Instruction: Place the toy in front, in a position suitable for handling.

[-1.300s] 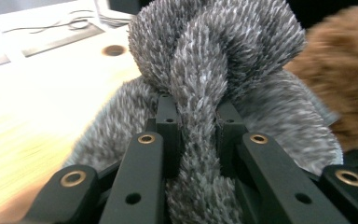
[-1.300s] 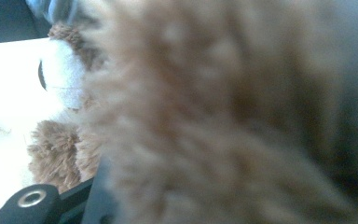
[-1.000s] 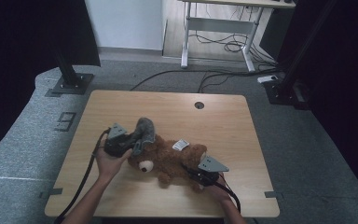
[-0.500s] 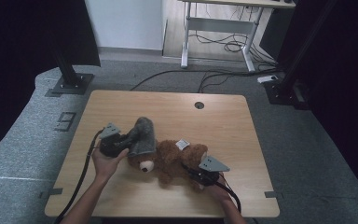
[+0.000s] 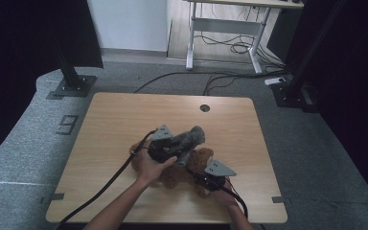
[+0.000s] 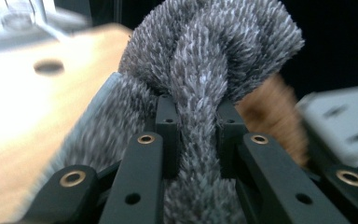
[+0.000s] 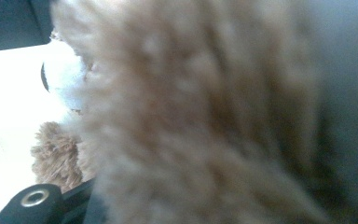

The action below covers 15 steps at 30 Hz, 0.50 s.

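A brown teddy bear lies on the wooden table, near its front middle. My left gripper hangs over the bear, shut on a grey fuzzy cloth that bunches past the jaws toward the back right. In the left gripper view a fold of the grey cloth is pinched between the black fingertips, with brown fur behind. My right gripper is at the bear's front right side, shut on its fur. Blurred brown fur of the bear crowds the right gripper view.
A round cable hole sits near the table's far edge. The left gripper's black cable trails off the front left. Black stand bases flank the table on the grey floor. A white desk frame stands behind.
My left gripper has moved right with the grey cloth, from the bear's left side to above its body. The right gripper and the bear have stayed put.
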Each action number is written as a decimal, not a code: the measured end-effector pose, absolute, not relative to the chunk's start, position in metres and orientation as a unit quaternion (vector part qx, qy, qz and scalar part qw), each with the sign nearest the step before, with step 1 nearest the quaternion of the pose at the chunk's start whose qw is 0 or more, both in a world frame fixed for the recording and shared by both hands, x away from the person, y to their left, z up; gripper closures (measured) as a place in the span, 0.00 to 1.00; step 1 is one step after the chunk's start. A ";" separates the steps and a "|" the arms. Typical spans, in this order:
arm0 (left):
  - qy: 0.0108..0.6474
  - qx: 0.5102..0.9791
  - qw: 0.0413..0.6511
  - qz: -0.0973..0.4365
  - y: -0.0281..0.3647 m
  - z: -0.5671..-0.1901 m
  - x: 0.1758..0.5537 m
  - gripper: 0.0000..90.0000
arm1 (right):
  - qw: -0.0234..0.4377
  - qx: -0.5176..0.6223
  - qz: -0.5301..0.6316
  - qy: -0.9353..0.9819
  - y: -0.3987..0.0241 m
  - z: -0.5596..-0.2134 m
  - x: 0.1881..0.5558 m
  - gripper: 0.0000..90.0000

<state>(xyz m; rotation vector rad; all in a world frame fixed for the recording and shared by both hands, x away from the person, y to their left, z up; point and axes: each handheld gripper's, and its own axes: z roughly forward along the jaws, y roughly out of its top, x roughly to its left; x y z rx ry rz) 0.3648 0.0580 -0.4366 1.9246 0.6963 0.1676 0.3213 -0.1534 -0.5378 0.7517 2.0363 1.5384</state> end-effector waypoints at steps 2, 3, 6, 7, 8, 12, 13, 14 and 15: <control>0.292 0.816 0.495 0.063 0.054 -0.450 0.368 0.84 | 0.240 0.273 0.558 0.746 -0.153 -0.538 0.321 0.64; 0.292 0.818 0.492 0.069 0.053 -0.452 0.367 0.84 | 0.241 0.272 0.556 0.747 -0.153 -0.538 0.321 0.64; 0.287 0.825 0.477 0.097 0.053 -0.449 0.363 0.84 | 0.242 0.270 0.554 0.749 -0.153 -0.539 0.321 0.65; 0.287 0.829 0.467 0.109 0.054 -0.448 0.361 0.85 | 0.243 0.270 0.554 0.749 -0.152 -0.539 0.321 0.65; 0.287 0.831 0.462 0.115 0.055 -0.448 0.361 0.85 | 0.245 0.270 0.554 0.749 -0.152 -0.539 0.320 0.65; 0.299 0.831 0.450 0.132 0.069 -0.447 0.362 0.85 | 0.245 0.272 0.555 0.747 -0.153 -0.539 0.321 0.65; 0.304 0.829 0.450 0.132 0.073 -0.447 0.363 0.85 | 0.244 0.272 0.556 0.747 -0.153 -0.539 0.321 0.65; 0.307 0.829 0.449 0.133 0.077 -0.447 0.364 0.85 | 0.244 0.273 0.556 0.746 -0.153 -0.539 0.321 0.65; 0.310 0.828 0.448 0.133 0.081 -0.448 0.365 0.85 | 0.244 0.273 0.556 0.746 -0.153 -0.539 0.321 0.65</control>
